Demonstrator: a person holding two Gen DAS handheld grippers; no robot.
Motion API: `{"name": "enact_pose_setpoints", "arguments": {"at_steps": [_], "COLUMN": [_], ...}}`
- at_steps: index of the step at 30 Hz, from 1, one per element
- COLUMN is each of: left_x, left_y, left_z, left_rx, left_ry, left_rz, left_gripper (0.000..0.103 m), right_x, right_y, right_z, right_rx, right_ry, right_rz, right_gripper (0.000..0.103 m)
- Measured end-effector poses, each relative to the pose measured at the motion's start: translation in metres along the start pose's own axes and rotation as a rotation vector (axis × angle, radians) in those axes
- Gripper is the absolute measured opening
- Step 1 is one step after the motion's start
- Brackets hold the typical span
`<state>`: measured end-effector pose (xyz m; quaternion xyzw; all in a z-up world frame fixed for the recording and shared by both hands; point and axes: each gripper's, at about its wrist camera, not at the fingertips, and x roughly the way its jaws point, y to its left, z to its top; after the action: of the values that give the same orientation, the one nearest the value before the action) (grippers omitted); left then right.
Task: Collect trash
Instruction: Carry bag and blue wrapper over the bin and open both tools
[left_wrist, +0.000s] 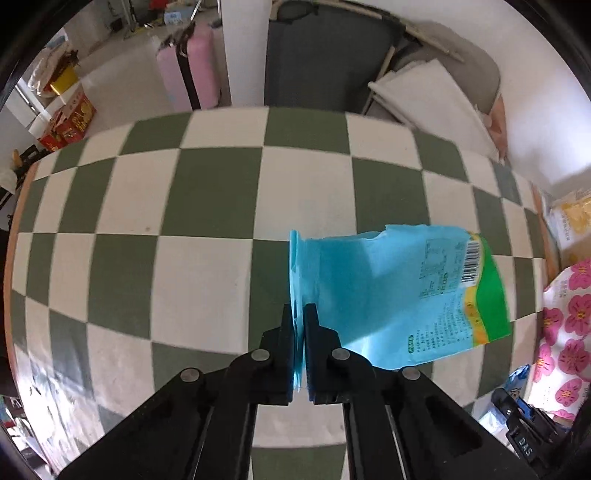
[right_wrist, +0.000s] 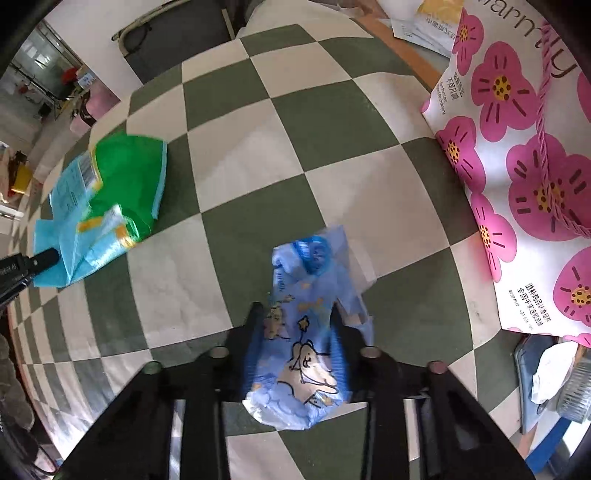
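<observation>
The left gripper (left_wrist: 300, 325) pinches the thin sealed edge of the blue-green bag (left_wrist: 399, 295); the right gripper (right_wrist: 297, 314) clasps the blue wrapper (right_wrist: 303, 339). Both look light, soft and slippery.

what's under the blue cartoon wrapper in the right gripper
Under the blue cartoon wrapper, gripped by the right gripper, only the green and white checkered tablecloth shows around it. The patch directly beneath it is covered, so anything lying there cannot be seen.

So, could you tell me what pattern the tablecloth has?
Green and cream checks on the tablecloth, clearest in the left wrist view.
</observation>
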<state>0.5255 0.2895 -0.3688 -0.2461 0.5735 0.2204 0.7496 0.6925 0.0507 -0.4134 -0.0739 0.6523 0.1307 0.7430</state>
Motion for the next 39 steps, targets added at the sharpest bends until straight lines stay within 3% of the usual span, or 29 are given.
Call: {"name": "enact_pose_setpoints", "arguments": {"at_steps": [6, 13, 18, 21, 28, 33, 39], "left_x": [-0.066, -0.117, -0.153, -0.179, -0.237, -0.264, -0.279], "left_y": [0.004, -0.001, 0.002, 0.012, 0.061, 0.102, 0.151], "left_z": [-0.017, -0.031, -0.057, -0.086, -0.191, -0.282, -0.396], "left_rx": [0.012, 0.049, 0.059, 0.071, 0.069, 0.075, 0.079], "left_ry": [-0.09, -0.173, -0.222, -0.249, -0.295, -0.286, -0.201], "left_rz": [0.009, 0.035, 0.045, 0.064, 0.061, 0.025, -0.008], "left_gripper": [0.001, 0.0, 0.0, 0.0, 0.0, 0.0, 0.0], "right_x": [-0.019, -0.068, -0.1, -0.118, -0.158, -0.19, -0.215], "right_y": [-0.008, -0.017, -0.02, -0.002, 0.014, 0.023, 0.028], "right_z": [-0.002, -0.02, -0.041, -0.065, -0.167, -0.279, -0.418], "right_rx": [0.013, 0.034, 0.032, 0.015, -0.024, -0.02, 0.007], "right_ry": [-0.032, -0.142, -0.192, -0.208, -0.229, -0.25, -0.22], "right_rz": [0.074, 0.205, 0.264, 0.282, 0.305, 0.305, 0.289], "right_gripper": [0.021, 0.018, 0.018, 0.018, 0.018, 0.018, 0.018]}}
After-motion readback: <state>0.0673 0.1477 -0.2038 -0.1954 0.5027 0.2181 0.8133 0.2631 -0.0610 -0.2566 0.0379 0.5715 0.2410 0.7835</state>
